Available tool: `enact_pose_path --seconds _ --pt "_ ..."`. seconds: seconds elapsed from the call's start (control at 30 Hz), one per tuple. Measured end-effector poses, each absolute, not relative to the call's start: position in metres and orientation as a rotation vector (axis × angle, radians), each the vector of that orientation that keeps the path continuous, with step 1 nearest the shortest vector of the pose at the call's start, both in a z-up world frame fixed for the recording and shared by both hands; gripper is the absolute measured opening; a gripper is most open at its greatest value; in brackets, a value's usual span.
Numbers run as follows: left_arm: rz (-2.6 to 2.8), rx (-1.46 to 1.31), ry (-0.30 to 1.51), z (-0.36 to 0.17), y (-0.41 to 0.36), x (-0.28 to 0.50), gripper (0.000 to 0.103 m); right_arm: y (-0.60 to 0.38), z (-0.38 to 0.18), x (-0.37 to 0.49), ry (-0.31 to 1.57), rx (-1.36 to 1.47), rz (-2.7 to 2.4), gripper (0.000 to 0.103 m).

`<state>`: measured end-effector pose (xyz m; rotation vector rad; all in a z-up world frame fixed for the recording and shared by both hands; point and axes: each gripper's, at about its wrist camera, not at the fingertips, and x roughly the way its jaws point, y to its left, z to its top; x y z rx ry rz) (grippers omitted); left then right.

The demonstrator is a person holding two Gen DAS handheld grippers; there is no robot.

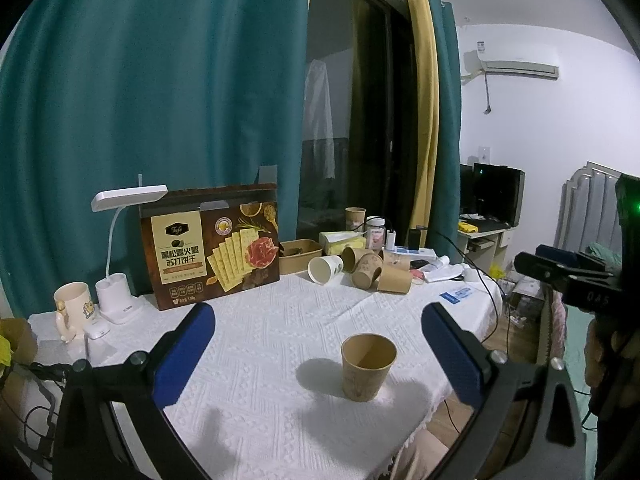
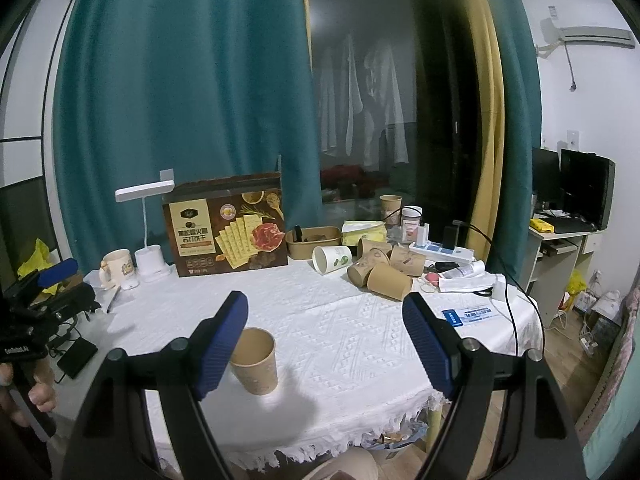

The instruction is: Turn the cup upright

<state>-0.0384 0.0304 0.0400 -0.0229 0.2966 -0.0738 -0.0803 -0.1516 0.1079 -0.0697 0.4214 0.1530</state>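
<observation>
Near the front edge of the white tablecloth, the brown paper cup stands upright, mouth up. Both the left gripper and right gripper hang spread wide, grasping nothing. Behind lie tipped paper cups beside a cracker box.

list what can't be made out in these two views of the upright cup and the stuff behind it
- Upright paper cup: left side hidden behind a blue pad in the right wrist view.
- Cup's printed pattern: too faint, both views.
- Brown tray contents: dark and small, both views.
- Blue card text: too small.
</observation>
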Motion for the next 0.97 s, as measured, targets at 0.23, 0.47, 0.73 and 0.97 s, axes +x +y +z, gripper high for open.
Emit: enact_pose_path --seconds 0.23,0.47,0.73,0.97 --pt "-0.055 -0.055 0.280 0.042 0.039 -0.040 0.103 -0.151 0.107 -0.080 0.422 -0.069 0.148 0.079" --pt "-0.061 -0.048 0.290 0.040 0.036 -0.038 0.103 -0.153 0.106 -0.080 0.423 -0.068 0.148 0.080" --pt "-0.057 -0.050 0.299 0.039 0.035 -0.036 0.103 -0.153 0.106 -0.080 0.424 -0.067 0.146 0.080" --pt "-0.077 -0.052 0.308 0.036 0.035 -0.030 0.103 -0.155 0.101 -0.076 0.436 -0.069 0.146 0.080"
